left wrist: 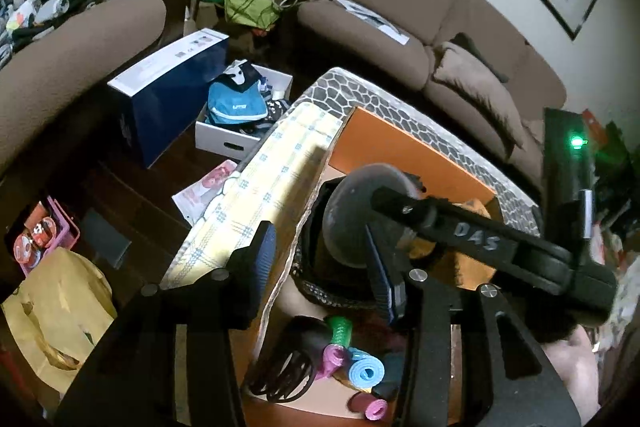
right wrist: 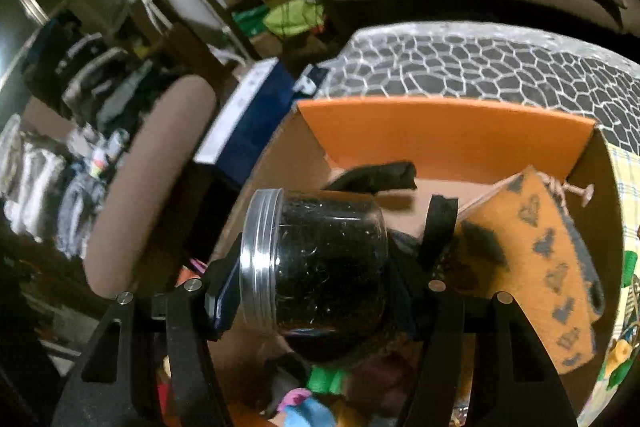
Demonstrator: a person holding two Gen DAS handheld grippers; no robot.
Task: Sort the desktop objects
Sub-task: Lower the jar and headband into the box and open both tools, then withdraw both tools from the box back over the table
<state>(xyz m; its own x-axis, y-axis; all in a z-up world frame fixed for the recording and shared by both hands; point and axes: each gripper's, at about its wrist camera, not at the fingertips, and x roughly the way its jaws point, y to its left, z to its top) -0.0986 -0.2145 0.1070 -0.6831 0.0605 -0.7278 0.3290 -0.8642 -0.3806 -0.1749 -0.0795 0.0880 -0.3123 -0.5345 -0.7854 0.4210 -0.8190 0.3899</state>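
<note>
The jar (right wrist: 320, 263) full of dark stuff is sitting sideways between the right gripper (right wrist: 316, 291) pads, silver screw lid pointing left, and the tongs are clamping it on both sides, so that one's a solid grip. It's hanging just over the open orange box (right wrist: 440, 135), which is resting on the honeycomb-pattern table (right wrist: 480, 63). Inside the box there's an orange pouch with grey hearts (right wrist: 536, 267) leaning at the right, and some rolled-up green, pink and blue bits (left wrist: 352, 359) piling up at the near end.

From the left wrist view, the left gripper (left wrist: 320, 267) is hovering over the box's left edge with its tongs standing apart, nothing pressed between them. The jar's dark round bottom (left wrist: 352, 207) and the right gripper's black arm are showing just past its right finger (left wrist: 384, 279). A yellow checked cloth (left wrist: 272, 163) is lying beside the box on the table. Further out, a brown sofa (left wrist: 420, 39) is sitting behind it all, and a blue carton (left wrist: 168, 95) is standing on the floor.
</note>
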